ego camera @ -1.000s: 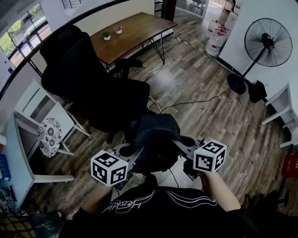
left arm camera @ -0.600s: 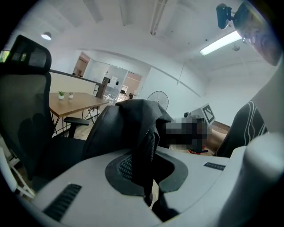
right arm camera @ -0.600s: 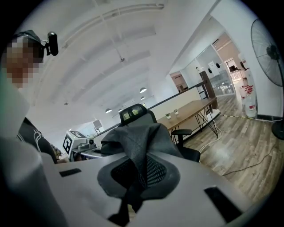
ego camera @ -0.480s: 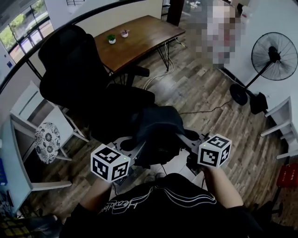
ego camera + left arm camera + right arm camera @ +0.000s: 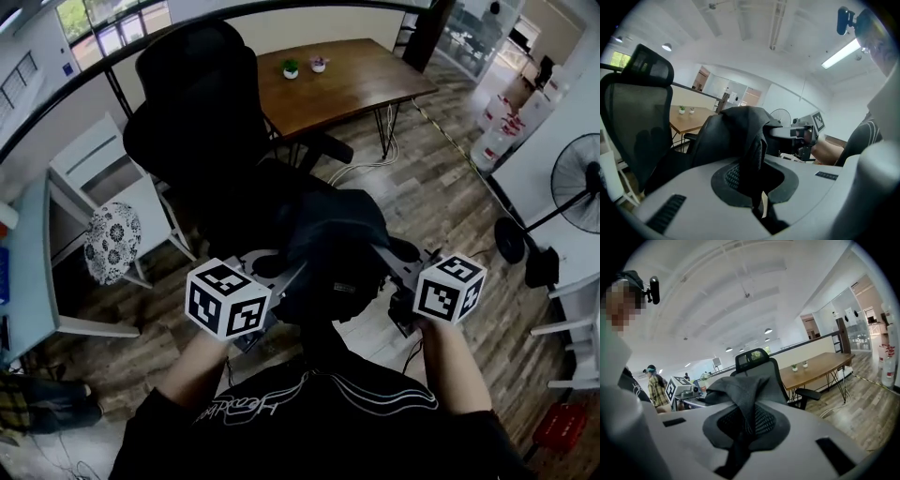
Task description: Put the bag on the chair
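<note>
left gripper: jaws pressed together, pinching a fold of the black bag. right gripper: jaws also clamped tight on the bag's fabric, from the opposite side. the bag hangs between the two grippers, off the floor, at the front edge of the black office chair seat. contact with the seat cannot be told. a wooden table stands behind the chair.

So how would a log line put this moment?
bag: held in front of chair | left gripper: shut on bag | right gripper: shut on bag | placed: not yet
</note>
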Tool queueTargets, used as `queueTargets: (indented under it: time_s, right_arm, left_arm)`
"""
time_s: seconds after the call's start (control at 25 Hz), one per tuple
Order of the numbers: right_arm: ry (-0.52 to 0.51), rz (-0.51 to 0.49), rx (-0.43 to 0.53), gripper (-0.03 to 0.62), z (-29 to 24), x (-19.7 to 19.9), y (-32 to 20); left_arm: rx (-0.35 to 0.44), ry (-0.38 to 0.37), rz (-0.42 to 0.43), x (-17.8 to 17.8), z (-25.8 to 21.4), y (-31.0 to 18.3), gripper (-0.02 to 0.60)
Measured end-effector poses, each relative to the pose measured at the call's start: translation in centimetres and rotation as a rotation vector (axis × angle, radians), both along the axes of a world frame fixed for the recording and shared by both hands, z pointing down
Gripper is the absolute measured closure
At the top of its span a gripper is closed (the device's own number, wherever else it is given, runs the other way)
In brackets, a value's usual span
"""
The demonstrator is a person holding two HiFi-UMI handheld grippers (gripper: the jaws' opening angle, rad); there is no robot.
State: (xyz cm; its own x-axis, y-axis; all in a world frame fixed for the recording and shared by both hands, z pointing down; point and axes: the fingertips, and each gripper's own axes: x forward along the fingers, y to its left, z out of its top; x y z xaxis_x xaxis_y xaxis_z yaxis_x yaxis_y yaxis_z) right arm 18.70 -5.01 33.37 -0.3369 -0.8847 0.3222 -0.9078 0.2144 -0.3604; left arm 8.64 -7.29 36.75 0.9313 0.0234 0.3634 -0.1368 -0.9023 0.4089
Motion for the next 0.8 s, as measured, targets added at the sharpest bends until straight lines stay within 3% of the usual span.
queueTargets:
  time_s: [0.8]
  right_arm:
    - [-0.029,-0.349,-0.025,0.588,2.4,2.9,-22.0]
  left_arm:
    - [-0.088,-0.059,-0.41,2.7,1.9,-17.3,0.548]
